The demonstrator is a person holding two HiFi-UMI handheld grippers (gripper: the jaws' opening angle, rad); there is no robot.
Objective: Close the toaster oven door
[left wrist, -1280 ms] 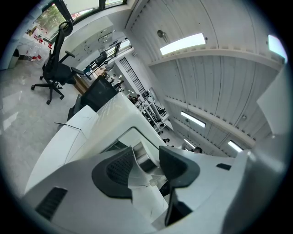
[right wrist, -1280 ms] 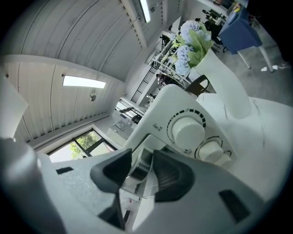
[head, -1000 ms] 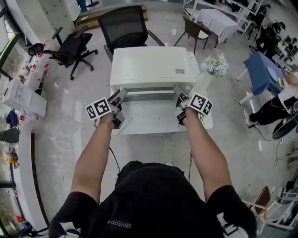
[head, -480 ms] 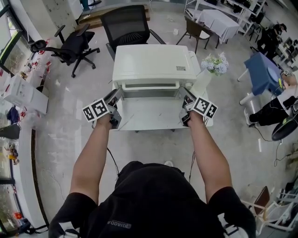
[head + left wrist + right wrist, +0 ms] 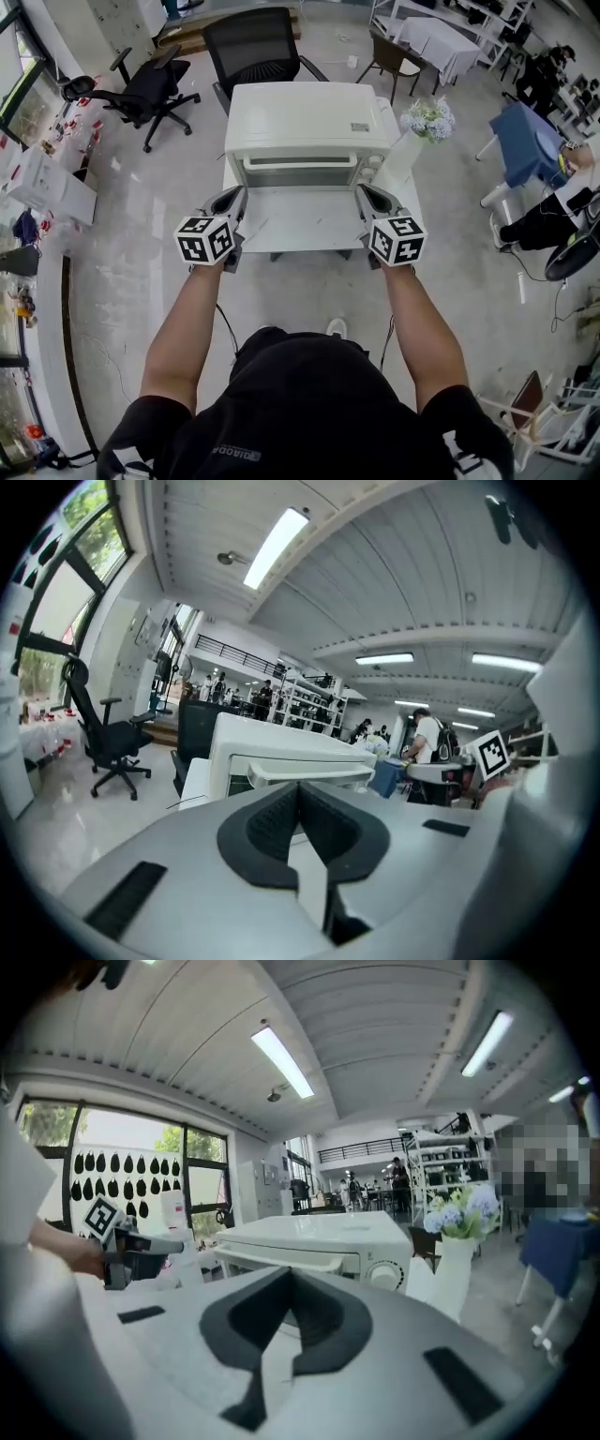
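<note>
The white toaster oven (image 5: 307,120) stands at the back of a small white table (image 5: 300,225). Its door (image 5: 302,172) stands upright against the oven front, with the handle (image 5: 309,772) across the top. My left gripper (image 5: 236,195) hovers over the table's left edge and my right gripper (image 5: 364,193) over its right edge, both a short way back from the door. Both have just closed with nothing between the pads. In the left gripper view the dark pads (image 5: 272,822) meet; the right gripper (image 5: 286,1283) looks the same, facing the oven (image 5: 319,1237) and its knob (image 5: 382,1274).
A white vase of flowers (image 5: 424,122) stands at the oven's right corner. A black office chair (image 5: 255,52) is behind the table and another (image 5: 141,89) at the back left. A blue table (image 5: 530,141) and a seated person (image 5: 553,216) are at the right.
Both grippers were at the door's sides as it swung up against the oven front. They have since drawn back toward me, rolled so the marker cubes face up, and shut.
</note>
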